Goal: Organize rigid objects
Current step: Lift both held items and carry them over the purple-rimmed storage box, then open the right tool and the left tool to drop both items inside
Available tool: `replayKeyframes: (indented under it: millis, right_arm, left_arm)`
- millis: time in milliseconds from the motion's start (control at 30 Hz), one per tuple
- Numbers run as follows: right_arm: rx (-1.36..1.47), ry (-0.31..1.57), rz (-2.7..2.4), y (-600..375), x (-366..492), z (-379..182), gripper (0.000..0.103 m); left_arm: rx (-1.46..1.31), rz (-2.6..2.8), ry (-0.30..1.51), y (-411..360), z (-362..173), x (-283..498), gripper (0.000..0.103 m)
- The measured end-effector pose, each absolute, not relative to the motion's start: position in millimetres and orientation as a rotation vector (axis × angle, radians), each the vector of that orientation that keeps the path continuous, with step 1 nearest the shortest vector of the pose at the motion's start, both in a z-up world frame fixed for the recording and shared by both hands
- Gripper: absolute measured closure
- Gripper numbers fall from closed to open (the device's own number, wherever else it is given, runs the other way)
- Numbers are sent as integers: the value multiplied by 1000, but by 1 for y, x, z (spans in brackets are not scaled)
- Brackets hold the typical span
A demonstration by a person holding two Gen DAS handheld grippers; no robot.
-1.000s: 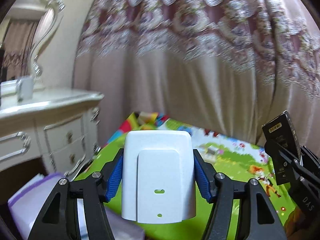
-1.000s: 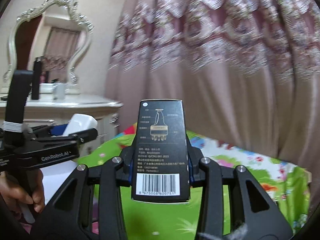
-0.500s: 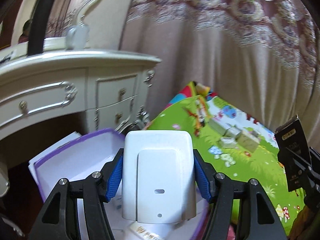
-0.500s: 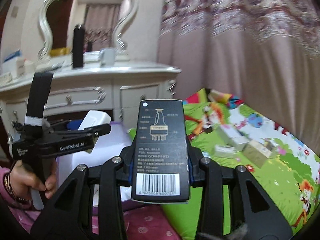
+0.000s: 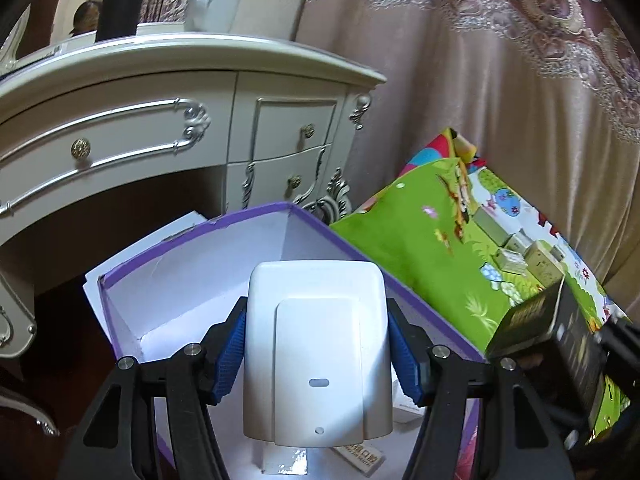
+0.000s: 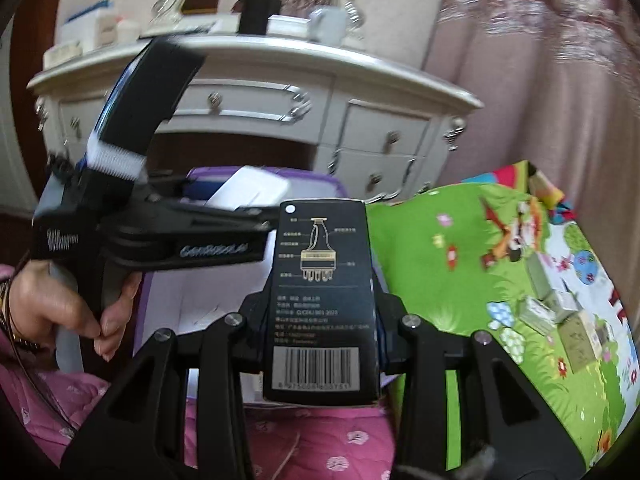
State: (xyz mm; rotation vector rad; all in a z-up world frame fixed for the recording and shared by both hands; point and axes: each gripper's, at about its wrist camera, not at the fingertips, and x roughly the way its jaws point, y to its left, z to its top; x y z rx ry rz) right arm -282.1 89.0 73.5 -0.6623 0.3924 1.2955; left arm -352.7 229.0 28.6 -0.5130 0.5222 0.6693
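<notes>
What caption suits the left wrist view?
Left gripper holds a white device above the purple-rimmed box; a black carton waits at right.

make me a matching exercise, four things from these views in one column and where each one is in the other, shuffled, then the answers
Things:
1. white plastic rounded device
2. black cardboard barcode box
3. grey ceramic mug
4. small beige cartons

Places:
A. lying on the green cartoon play mat
B. on top of the white dresser
C. clamped in the right tongs
D. clamped in the left tongs, over the purple-rimmed white box

Pairs: 1-D, 2-C, 3-B, 4-A
</notes>
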Motion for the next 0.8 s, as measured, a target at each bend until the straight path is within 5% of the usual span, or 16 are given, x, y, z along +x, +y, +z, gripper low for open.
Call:
replayKeyframes:
  millis: [333,400,467,533,800]
  right_arm:
    - [-747,451,1331,112,-286,47,60]
    - [-730,462,1331,114,-285,44,59]
    - [-707,494,1351,114,-280,41,49]
    - [-671,517,1338,111,-272,41,37]
    - [-416,585,1154,56,-199,57,26]
  left_arm:
    - [-583,798,546,252,16,-369,38]
    - [-583,871,555,257,15,-374,30]
    - [-604,912,560,261,14,-379,10]
    - [-612,927,550,261,15,-382,10]
    - [-521,746,537,228,34,-350,9]
